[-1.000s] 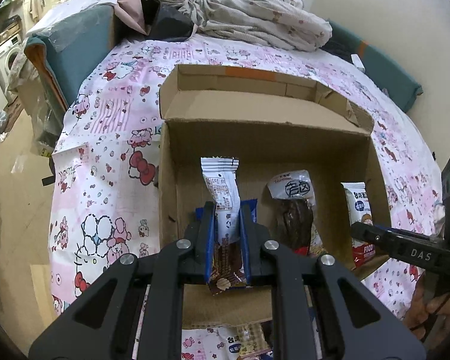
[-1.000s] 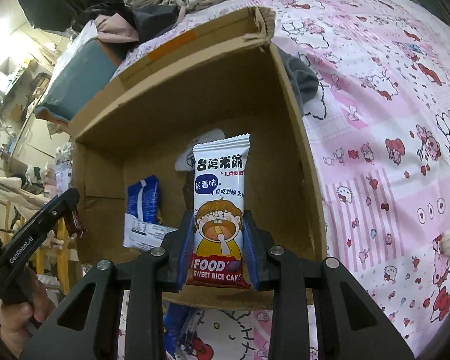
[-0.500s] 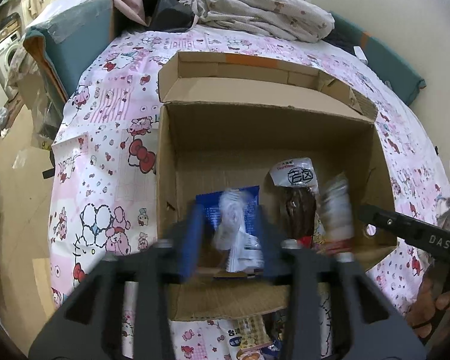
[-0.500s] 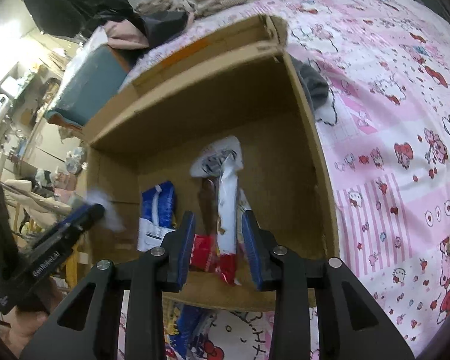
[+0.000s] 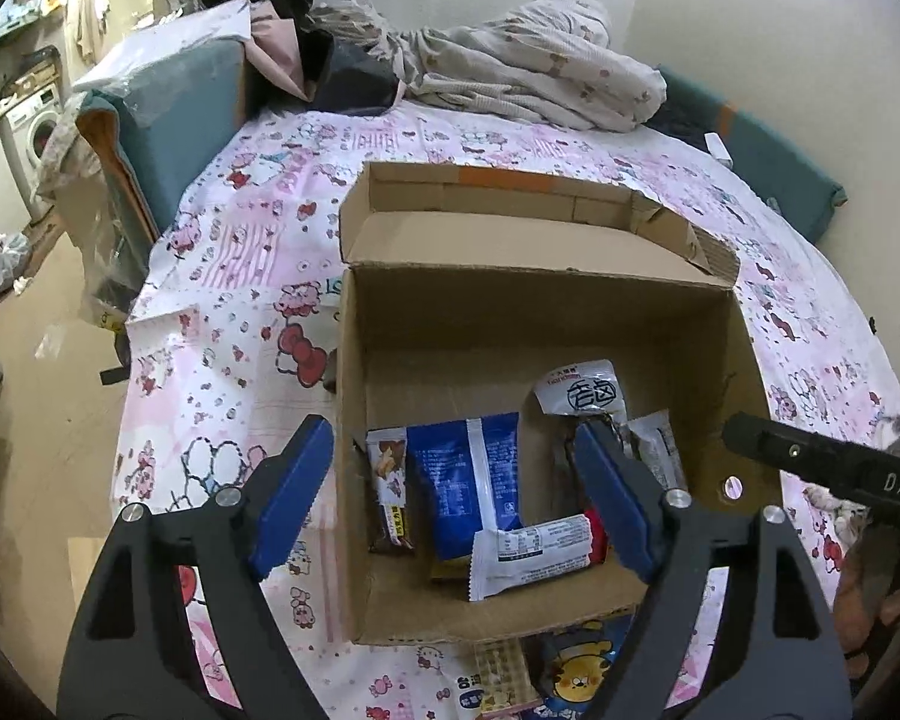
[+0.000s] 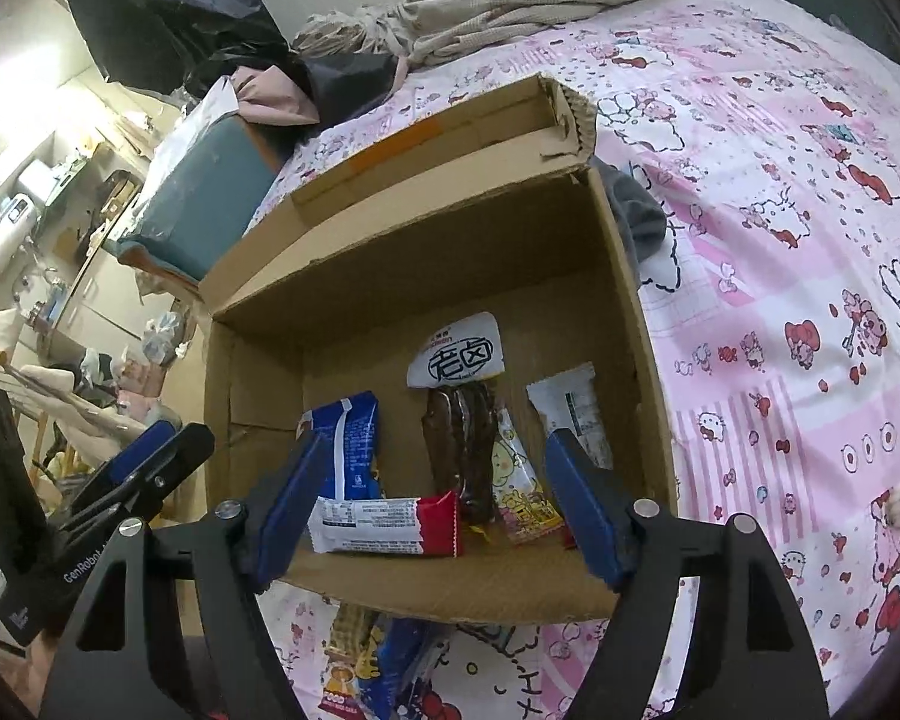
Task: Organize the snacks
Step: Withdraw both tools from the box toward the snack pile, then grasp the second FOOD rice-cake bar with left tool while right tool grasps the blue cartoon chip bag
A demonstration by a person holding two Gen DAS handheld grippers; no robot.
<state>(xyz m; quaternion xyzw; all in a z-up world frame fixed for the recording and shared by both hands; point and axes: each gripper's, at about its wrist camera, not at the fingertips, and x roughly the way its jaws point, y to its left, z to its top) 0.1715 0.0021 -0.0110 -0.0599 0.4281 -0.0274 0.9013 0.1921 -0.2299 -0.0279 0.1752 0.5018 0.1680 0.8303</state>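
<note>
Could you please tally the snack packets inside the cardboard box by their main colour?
blue packet: 1
white-and-red packet: 1
plain white packet: 1
yellow cartoon packet: 1
brown: 2, the small wafer packet and the dark white-topped packet
Total: 6

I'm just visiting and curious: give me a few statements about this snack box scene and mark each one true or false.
1. The cardboard box holds several snack packets. True.
2. The left gripper clamps the blue packet. False: its jaws stand open, just opened, gripping nothing.
3. The white packet with a red end lies flat, crosswise. True.
4. The box sits on bare wood. False: on a pink cartoon-print sheet.
5. The right gripper is open. True.
</note>
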